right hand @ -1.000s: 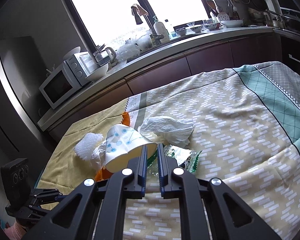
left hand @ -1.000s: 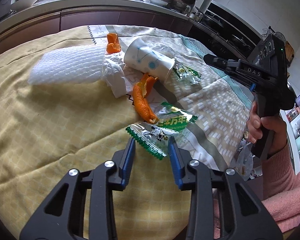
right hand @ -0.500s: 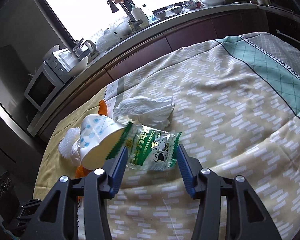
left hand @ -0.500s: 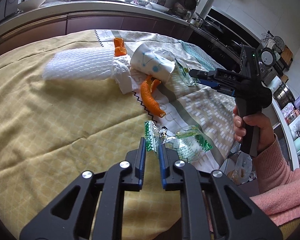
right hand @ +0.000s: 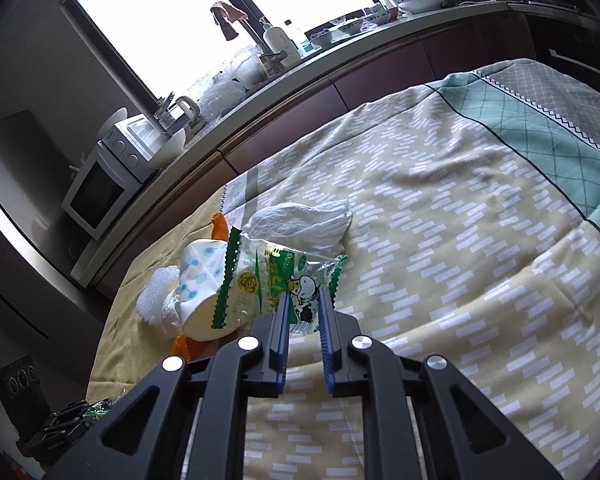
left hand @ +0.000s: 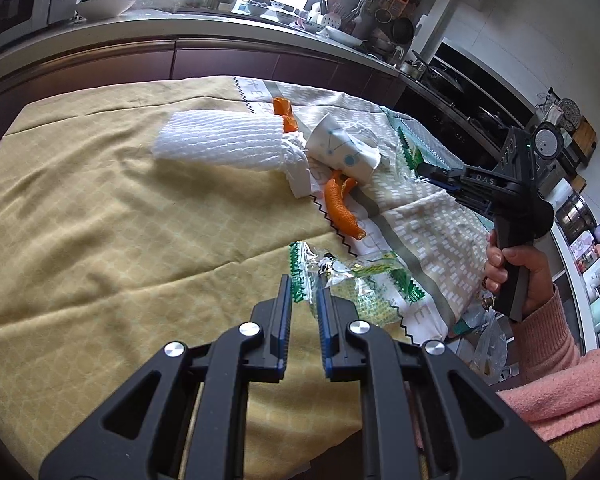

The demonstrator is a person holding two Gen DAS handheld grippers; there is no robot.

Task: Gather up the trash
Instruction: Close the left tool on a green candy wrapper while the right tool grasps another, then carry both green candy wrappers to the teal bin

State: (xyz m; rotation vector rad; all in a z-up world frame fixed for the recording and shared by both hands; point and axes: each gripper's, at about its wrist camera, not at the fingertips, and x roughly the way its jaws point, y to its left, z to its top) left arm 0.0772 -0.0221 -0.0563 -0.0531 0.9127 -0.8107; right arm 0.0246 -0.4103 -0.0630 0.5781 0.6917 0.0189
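Left gripper [left hand: 304,290]: jaws narrow, pinching the near edge of a crumpled green-and-clear wrapper [left hand: 352,276], which trails right of the fingertips over the tablecloth [left hand: 100,240]. Ahead of the fingers: white foam netting [left hand: 220,144], then paper cup [left hand: 342,150] on its side, orange peel [left hand: 340,210] just before it.

Right gripper [right hand: 303,300]: jaws closing on a second wrapper with cow print [right hand: 276,280], its lower corner between the pads. Crumpled tissue [right hand: 300,222] lies just beyond the fingertips.
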